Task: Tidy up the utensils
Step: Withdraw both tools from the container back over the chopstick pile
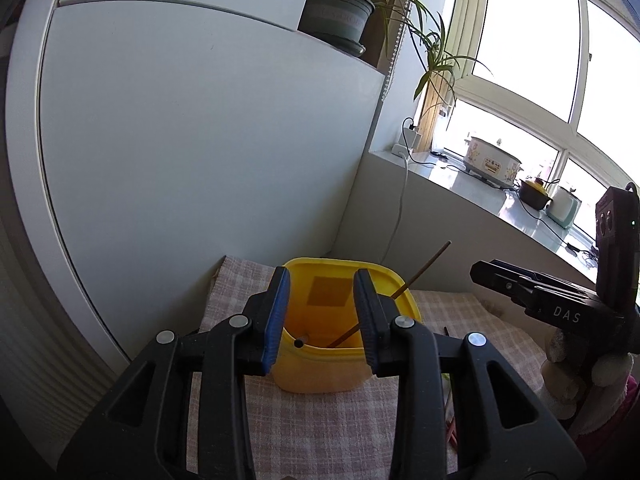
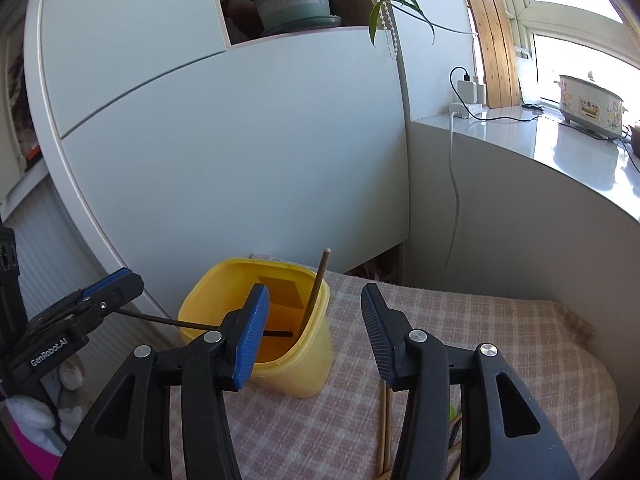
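Note:
A yellow plastic container (image 1: 320, 364) stands on the checked cloth, also in the right wrist view (image 2: 296, 368). A brown chopstick (image 1: 424, 268) leans inside it against the right rim, also in the right wrist view (image 2: 314, 288). My left gripper (image 1: 320, 320) is open just above the container. A dark chopstick (image 2: 172, 322) runs from between its fingers into the container, its end showing in the left wrist view (image 1: 300, 342). My right gripper (image 2: 312, 332) is open and empty to the right of the container.
More chopsticks (image 2: 386, 436) lie on the pink checked cloth (image 2: 500, 332) under my right gripper. A white cabinet (image 1: 200, 140) stands behind the container. A windowsill (image 2: 560, 152) at right carries a cooker and cables.

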The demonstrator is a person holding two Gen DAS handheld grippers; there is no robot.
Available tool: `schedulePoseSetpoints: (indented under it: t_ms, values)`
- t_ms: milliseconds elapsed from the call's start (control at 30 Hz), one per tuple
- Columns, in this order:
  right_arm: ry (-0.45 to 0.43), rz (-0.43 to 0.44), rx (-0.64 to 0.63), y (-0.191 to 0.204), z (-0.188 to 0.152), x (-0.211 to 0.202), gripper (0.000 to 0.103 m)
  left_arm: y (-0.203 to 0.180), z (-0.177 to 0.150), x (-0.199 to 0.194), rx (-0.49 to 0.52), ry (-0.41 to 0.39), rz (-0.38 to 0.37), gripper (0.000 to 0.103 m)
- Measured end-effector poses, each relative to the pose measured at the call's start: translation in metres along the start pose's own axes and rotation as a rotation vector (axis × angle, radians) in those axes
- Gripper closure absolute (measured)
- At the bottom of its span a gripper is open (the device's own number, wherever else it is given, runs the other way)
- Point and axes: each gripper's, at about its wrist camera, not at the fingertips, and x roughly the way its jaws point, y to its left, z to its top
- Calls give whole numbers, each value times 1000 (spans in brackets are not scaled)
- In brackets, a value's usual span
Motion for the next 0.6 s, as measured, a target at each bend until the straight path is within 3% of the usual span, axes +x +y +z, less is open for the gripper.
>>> schedulePoseSetpoints:
  t_ms: [167, 233, 300, 433, 533, 600]
  values:
    - [-40, -45, -5, -16, -6, -21, 53, -9, -1, -26, 24, -64, -34, 72]
    - [-58, -65, 2, -25, -11, -30, 44, -14, -3, -31, 33, -68, -68, 71]
    - [-76, -82, 18, -37, -17, -40, 32, -21, -7, -32, 42, -56, -89, 66]
    - [-80, -130, 60, -63, -32, -54, 31, -38, -19, -28, 70, -11, -126, 64]
    - [-53, -163, 102, -85, -45, -60, 23, -55, -28, -19, 107, 34, -158, 63]
    - [-41, -195, 135, -100, -56, -65, 23, -68, -36, -11, 127, 71, -177, 61]
